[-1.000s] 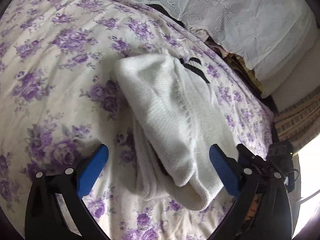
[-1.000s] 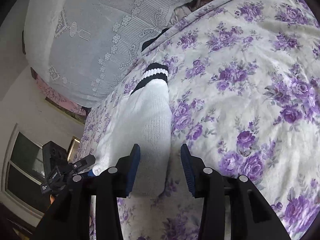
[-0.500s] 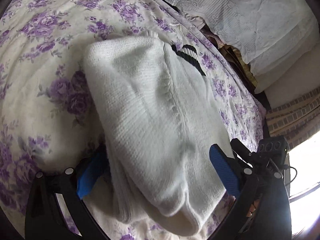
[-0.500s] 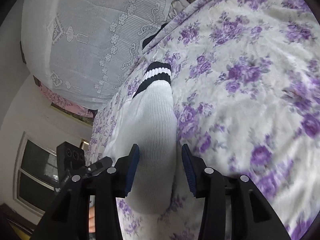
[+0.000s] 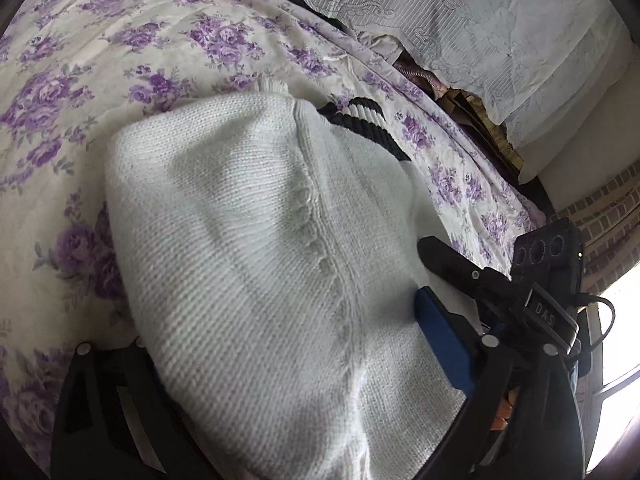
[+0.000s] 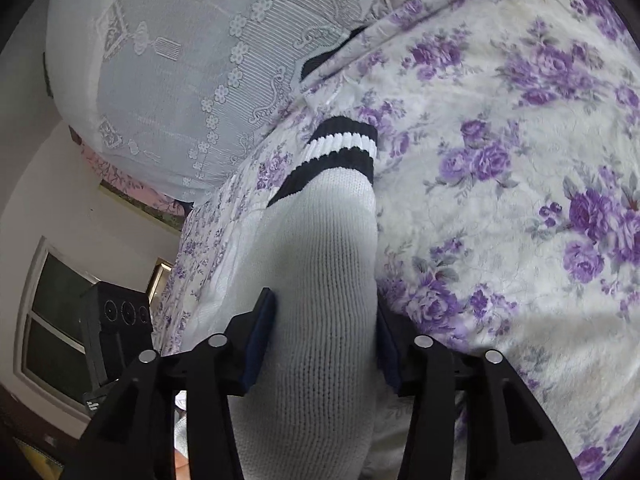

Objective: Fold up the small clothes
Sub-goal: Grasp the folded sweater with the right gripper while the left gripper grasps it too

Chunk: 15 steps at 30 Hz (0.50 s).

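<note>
A white knit sock (image 5: 260,260) with two black bands at its cuff (image 5: 364,120) lies on the floral bedspread (image 5: 120,60). In the left wrist view it fills the space between the jaws of my left gripper (image 5: 288,340), which stand wide apart around its foot end; the left pad is hidden under the knit. In the right wrist view the sock (image 6: 328,288) runs away toward its cuff (image 6: 340,152). My right gripper (image 6: 320,340) is shut on the sock, both blue pads pressing its sides.
A lace-covered pillow (image 6: 180,60) lies at the head of the bed, also in the left wrist view (image 5: 500,32). The bed's edge, a brick-pattern wall (image 5: 600,216) and a window (image 6: 52,312) lie beyond. My right gripper shows in the left wrist view (image 5: 520,280).
My left gripper has moved forward over the sock, which now fills its jaws. My right gripper has closed on the sock and moved in closer.
</note>
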Each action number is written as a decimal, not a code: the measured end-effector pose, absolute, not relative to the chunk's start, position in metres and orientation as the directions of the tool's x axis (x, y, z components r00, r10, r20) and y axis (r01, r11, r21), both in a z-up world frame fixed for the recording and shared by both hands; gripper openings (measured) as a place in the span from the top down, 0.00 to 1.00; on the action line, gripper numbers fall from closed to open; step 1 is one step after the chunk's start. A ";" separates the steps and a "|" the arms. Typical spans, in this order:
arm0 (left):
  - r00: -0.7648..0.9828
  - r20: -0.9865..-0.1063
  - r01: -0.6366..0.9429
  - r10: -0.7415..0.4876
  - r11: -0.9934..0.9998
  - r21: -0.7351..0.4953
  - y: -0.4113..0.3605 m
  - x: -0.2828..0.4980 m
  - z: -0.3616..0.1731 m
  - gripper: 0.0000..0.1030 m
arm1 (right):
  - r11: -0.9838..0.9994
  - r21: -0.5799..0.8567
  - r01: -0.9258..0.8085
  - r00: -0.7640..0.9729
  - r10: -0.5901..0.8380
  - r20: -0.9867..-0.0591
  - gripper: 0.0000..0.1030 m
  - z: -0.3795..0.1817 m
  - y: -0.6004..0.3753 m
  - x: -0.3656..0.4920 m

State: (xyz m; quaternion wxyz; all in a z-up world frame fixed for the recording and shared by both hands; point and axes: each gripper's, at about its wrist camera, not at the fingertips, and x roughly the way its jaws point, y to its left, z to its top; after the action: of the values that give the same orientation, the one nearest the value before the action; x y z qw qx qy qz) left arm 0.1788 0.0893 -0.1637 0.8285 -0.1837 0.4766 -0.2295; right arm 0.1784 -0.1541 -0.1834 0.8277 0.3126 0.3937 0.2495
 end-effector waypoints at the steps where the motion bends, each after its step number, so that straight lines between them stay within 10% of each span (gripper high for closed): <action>1: 0.453 -0.700 0.211 -0.552 0.829 -0.517 0.089 0.176 -0.162 0.19 | 0.693 0.697 -0.183 0.578 0.649 -0.494 0.57 -0.180 -0.153 0.176; 8: 0.497 -0.684 0.255 -0.535 0.843 -0.474 0.086 0.159 -0.149 0.44 | 0.744 0.631 -0.221 0.626 0.604 -0.493 0.60 -0.165 -0.153 0.158; 15: 0.421 -0.682 0.323 -0.598 0.802 -0.503 0.063 0.126 -0.144 0.47 | 0.758 0.625 -0.189 0.641 0.577 -0.506 0.60 -0.155 -0.180 0.105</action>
State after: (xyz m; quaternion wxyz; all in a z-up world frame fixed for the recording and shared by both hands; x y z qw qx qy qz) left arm 0.1258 0.0629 -0.1436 0.8296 -0.1492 0.4611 -0.2774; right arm 0.1045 -0.1803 -0.1546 0.8650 0.2687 0.3614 0.2215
